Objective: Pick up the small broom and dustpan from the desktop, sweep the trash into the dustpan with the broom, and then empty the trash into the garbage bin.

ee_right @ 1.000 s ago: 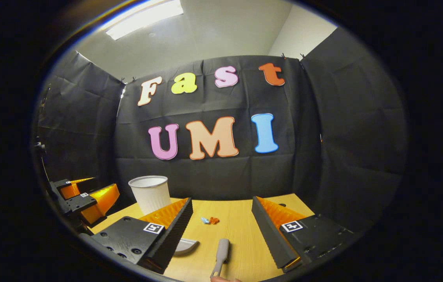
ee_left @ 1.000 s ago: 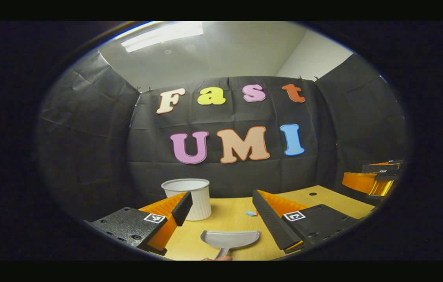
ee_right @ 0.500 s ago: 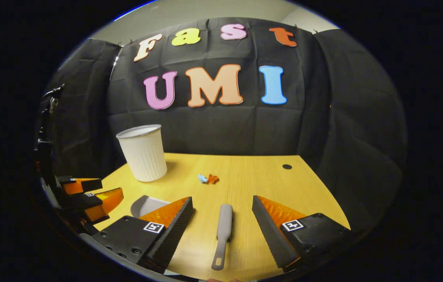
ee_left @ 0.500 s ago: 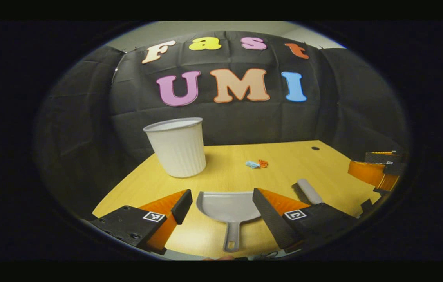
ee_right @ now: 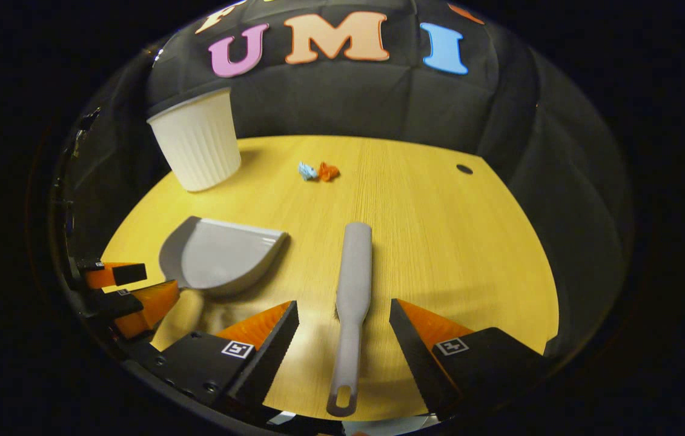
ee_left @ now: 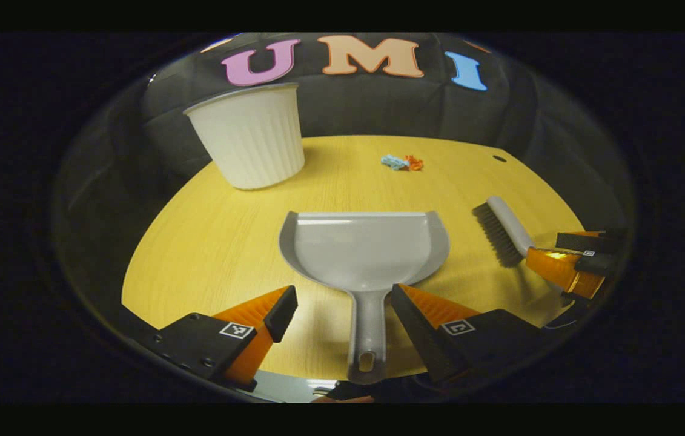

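My left gripper point(ee_left: 342, 297) has its fingers spread wide either side of the dustpan point(ee_left: 366, 248) handle, not touching it, I think. The pan lies flat on the counter point(ee_left: 215, 242). My right gripper point(ee_right: 342, 312) is just as wide astride the broom point(ee_right: 351, 303) handle. The left gripper view shows the broom's bristles; the right gripper view shows its back. The trash point(ee_right: 318, 171) lies near the garbage bin point(ee_right: 197, 145).

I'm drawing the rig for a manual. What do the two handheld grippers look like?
Both match. The left gripper and right gripper each have two wedge-shaped fingers on black, screw-studded blocks. Each block carries a small square black-and-white marker. No cables are visible.
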The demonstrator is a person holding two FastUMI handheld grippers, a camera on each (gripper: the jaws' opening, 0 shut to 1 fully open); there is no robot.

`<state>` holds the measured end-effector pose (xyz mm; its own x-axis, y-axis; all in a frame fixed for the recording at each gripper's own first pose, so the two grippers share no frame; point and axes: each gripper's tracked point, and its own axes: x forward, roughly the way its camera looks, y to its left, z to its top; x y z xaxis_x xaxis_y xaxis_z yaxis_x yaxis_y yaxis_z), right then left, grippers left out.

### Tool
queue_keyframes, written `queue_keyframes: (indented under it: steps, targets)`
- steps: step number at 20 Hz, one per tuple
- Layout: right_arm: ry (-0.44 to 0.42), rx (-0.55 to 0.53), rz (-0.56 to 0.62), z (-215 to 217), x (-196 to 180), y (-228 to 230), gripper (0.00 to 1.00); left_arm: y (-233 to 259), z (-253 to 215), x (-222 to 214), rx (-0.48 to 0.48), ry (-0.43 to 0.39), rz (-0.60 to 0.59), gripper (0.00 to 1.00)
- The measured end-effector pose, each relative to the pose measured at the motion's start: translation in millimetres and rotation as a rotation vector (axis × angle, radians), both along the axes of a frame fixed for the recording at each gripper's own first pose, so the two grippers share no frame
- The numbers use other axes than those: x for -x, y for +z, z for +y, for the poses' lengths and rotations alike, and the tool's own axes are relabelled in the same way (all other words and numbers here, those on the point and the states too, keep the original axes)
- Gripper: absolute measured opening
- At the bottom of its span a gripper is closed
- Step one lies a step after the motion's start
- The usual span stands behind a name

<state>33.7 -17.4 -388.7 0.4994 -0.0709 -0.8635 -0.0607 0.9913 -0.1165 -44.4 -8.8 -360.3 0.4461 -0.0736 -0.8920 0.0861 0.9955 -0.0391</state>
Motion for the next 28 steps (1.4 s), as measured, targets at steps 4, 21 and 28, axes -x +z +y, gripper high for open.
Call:
queue_keyframes:
  steps: [4,21,28]
  targets:
    - [-0.021,0.049,0.116,-14,13,-23,0.86,-13,8,8,-0.018,-0.008,0.065,0.95]
    - [-0.006,-0.079,0.177,-9,-16,-7,0.21,-5,-8,-17,0.099,-0.119,0.052,0.29]
    - [0.158,0.066,0.058,-40,-142,34,0.17,5,-35,-80,0.153,-0.239,-0.043,0.28]
